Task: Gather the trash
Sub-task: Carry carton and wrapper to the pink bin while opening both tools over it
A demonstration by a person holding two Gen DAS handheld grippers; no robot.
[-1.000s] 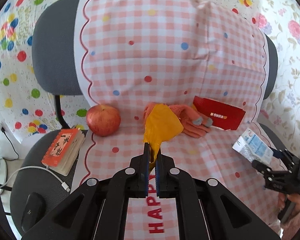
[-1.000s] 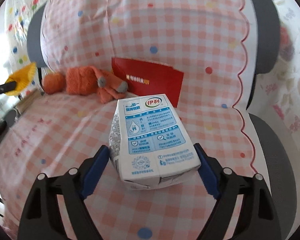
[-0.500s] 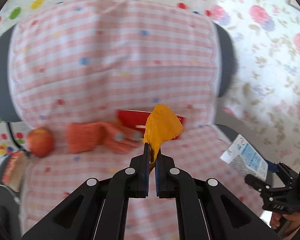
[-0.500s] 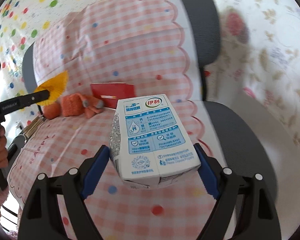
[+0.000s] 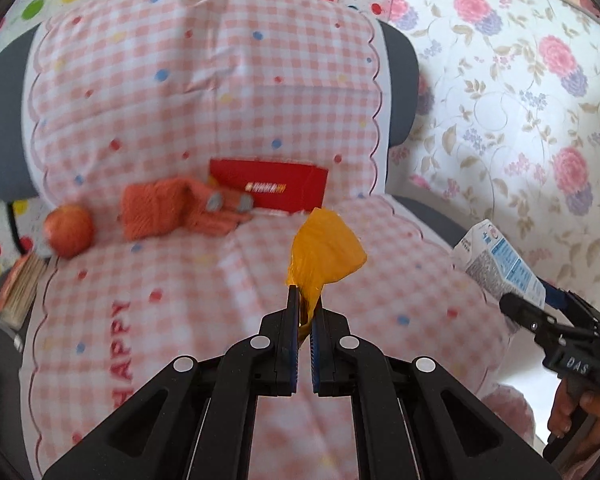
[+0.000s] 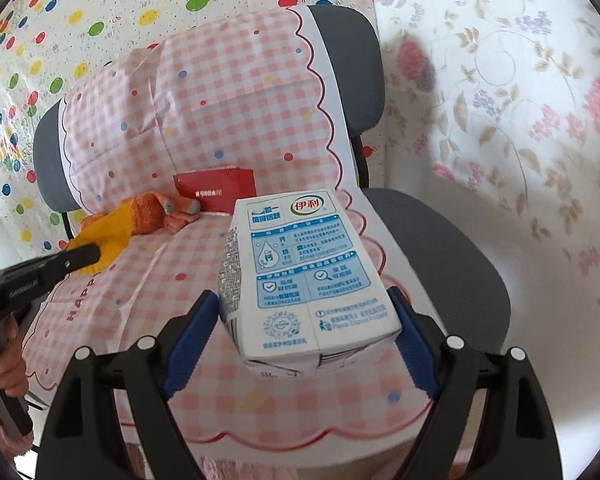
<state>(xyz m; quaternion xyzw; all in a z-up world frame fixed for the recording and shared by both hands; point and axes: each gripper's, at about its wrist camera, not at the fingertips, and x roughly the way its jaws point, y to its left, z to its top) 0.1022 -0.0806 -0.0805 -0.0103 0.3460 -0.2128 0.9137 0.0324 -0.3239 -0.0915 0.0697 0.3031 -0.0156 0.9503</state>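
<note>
Both views have swung rightward across the chair (image 6: 432, 248) since the earlier frame, right gripper (image 6: 304, 312) clamped on the milk carton (image 6: 304, 276), left gripper (image 5: 304, 308) pinching the orange wrapper (image 5: 324, 256); both pieces collected and aloft, disposal outstanding, no bin visible.

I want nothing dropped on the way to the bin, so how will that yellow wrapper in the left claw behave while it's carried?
The wrapper looks thin and crinkled, so probably very light and floppy. Only its narrow lower tail sits in the shut left claw, so it may flap or slide out on a quick swing. It seems soft rather than fragile; squeezing should do no harm.
</note>
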